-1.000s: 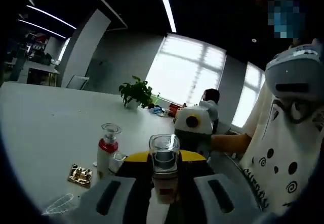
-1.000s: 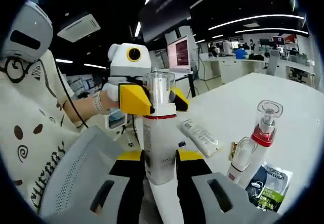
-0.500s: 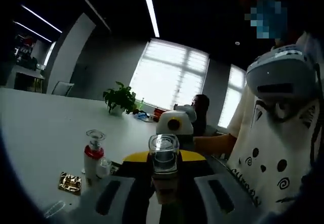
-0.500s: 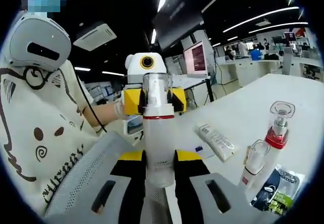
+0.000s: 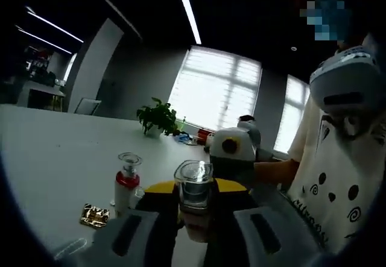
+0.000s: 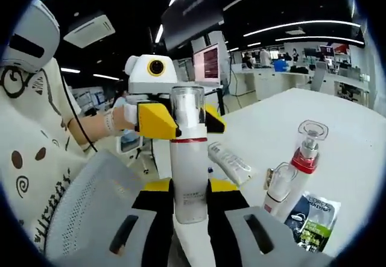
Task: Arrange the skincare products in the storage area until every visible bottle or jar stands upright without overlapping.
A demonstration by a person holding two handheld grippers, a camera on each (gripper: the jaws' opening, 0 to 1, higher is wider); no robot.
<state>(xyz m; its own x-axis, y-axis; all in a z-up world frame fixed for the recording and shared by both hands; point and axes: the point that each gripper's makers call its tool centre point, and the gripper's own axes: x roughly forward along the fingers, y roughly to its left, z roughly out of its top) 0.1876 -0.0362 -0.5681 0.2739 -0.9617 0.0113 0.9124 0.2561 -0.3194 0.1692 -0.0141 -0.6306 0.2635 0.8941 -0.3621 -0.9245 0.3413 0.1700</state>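
White table [image 6: 338, 128] spreads under you. Your right gripper [image 6: 190, 202] clamps the tall white bottle [image 6: 189, 176] upright, your left gripper [image 6: 175, 119] pinches its clear cap [image 6: 187, 107]. Right of that bottle: flat tube [image 6: 230, 163], red-collared pump bottle [image 6: 300, 169], small bottle [image 6: 277, 185], sachet [image 6: 310, 219].

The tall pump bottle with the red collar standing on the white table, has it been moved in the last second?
No. The tall red-collared pump bottle stands beside the same small bottle and sachet; only the camera shifted.

Dim open office, bright blinded windows [image 5: 212, 92], ceiling strip lights [image 5: 187, 11], potted plant [image 5: 158, 115], monitor [image 6: 206, 64]
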